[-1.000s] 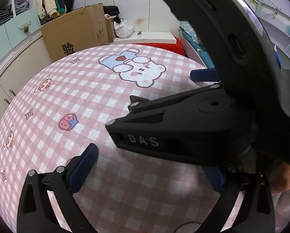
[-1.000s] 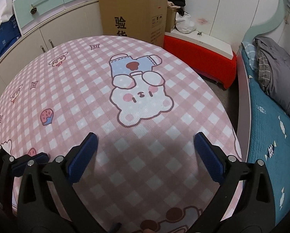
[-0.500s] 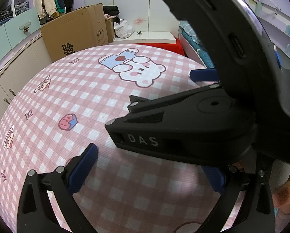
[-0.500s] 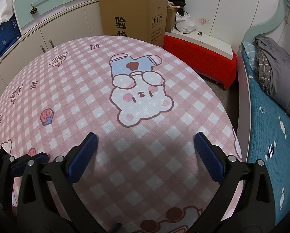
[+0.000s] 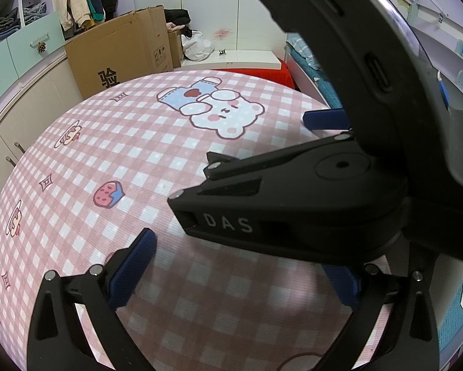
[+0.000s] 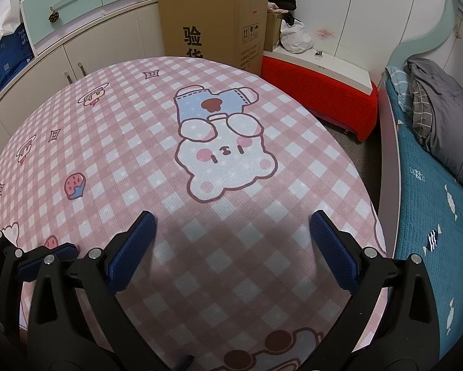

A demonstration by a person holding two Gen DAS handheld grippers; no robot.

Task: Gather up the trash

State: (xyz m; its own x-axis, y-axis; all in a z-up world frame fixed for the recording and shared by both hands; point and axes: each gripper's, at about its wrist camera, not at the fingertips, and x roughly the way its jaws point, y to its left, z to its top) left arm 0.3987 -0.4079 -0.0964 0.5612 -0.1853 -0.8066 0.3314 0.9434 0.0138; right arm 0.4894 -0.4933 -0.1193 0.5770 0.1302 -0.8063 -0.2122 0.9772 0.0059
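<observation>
No trash shows in either view. Both grippers hover low over a pink checked mat with a cartoon bear print. My left gripper is open and empty, its blue pads wide apart. The black body of my right gripper crosses the left wrist view just ahead and hides the right pad in part. My right gripper is open and empty over the mat's near part. The left gripper's finger shows at the lower left of the right wrist view.
A large cardboard box stands past the mat's far edge, against white cupboards. A red-sided low platform lies at the far right. A bed with a teal cover borders the mat's right side.
</observation>
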